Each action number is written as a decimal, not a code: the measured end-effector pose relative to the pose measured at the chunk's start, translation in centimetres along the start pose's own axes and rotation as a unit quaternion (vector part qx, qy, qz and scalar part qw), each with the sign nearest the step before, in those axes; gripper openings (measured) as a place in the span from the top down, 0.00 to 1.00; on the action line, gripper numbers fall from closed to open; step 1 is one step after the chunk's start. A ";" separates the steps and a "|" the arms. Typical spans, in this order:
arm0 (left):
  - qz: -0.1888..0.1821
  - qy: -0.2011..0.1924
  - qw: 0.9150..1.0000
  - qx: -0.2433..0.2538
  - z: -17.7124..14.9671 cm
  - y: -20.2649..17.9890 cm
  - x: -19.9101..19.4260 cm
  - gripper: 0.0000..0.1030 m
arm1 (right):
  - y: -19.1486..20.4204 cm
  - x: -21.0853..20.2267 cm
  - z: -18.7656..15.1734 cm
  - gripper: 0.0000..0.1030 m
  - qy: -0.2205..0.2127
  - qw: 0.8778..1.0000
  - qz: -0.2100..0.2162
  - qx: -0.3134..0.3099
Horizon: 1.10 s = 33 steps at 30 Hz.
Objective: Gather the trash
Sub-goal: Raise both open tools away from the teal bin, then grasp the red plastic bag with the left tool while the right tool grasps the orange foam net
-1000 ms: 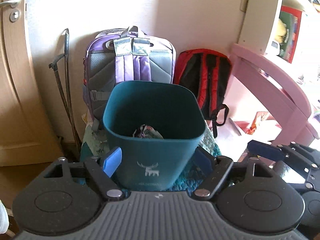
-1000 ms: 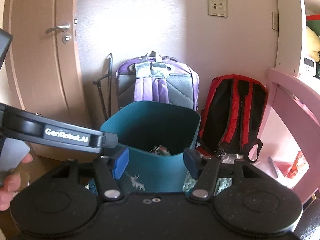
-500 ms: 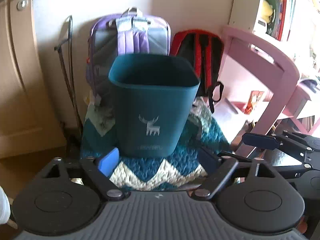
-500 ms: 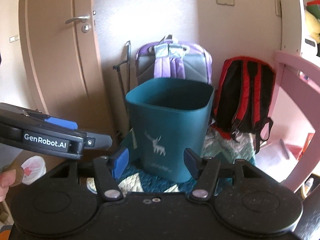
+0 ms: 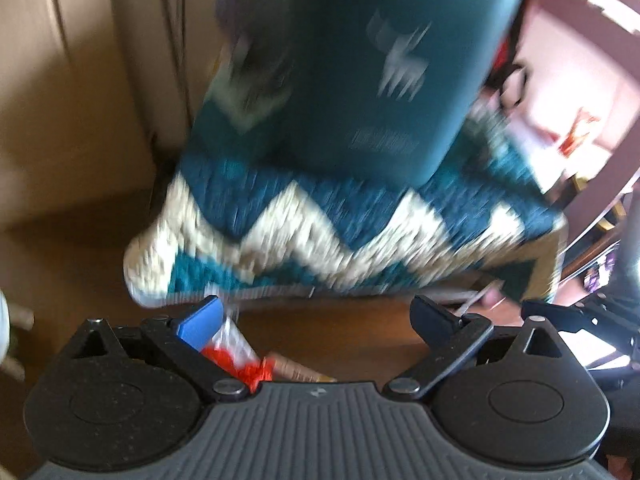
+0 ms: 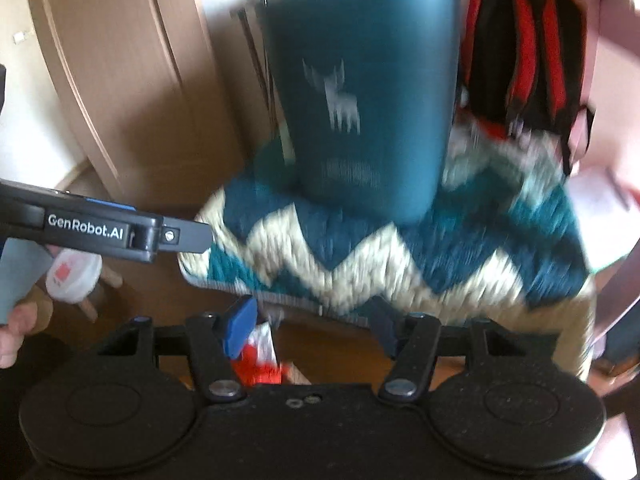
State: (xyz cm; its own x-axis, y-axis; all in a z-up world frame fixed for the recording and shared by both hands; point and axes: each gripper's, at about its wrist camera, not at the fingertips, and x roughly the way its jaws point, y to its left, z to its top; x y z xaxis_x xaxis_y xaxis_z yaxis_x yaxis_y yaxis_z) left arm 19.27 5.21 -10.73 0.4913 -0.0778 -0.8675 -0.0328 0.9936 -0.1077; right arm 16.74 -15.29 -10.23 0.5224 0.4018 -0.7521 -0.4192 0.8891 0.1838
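**Now both grippers drop down to the trash on the floor**

Just a moment ago both cameras looked into the top of the blue bin [image 5: 384, 60] and saw trash inside it. Now they look at its side and at the floor in front of it. So I think the hunt for the next piece has begun.

That piece is a red and white wrapper [image 5: 236, 356]. It lies on the brown floor [image 5: 340, 332], just in front of the zigzag rug [image 5: 320, 232] that the bin stands on. A small tan piece lies beside it. Everything is blurry.

The left hand-held gripper [image 5: 320, 316] tips steeply down. Its jaws are opening wide and hold nothing. The wrapper sits right by its blue left pad [image 5: 200, 322], not gripped.

The right hand-held gripper [image 6: 312, 324] also tips down, partly open and empty. The wrapper [image 6: 260, 356] shows near its left pad too. The person's hand [image 6: 16, 320] shows at the left edge.
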 end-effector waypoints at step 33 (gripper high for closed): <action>0.114 0.343 0.908 -0.212 -14.2 12.6 38.9 0.02 | -0.8 35.8 -20.3 0.40 0.361 0.931 0.042 -0.018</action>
State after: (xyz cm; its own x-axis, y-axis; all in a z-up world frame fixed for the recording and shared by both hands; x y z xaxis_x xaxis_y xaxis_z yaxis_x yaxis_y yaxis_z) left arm 25.61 13.58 -52.75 -0.2238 -0.0510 -0.9733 -0.4682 0.8815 0.0615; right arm 20.67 -6.04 -50.13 -0.1436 0.2048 -0.9682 -0.4676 0.8482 0.2488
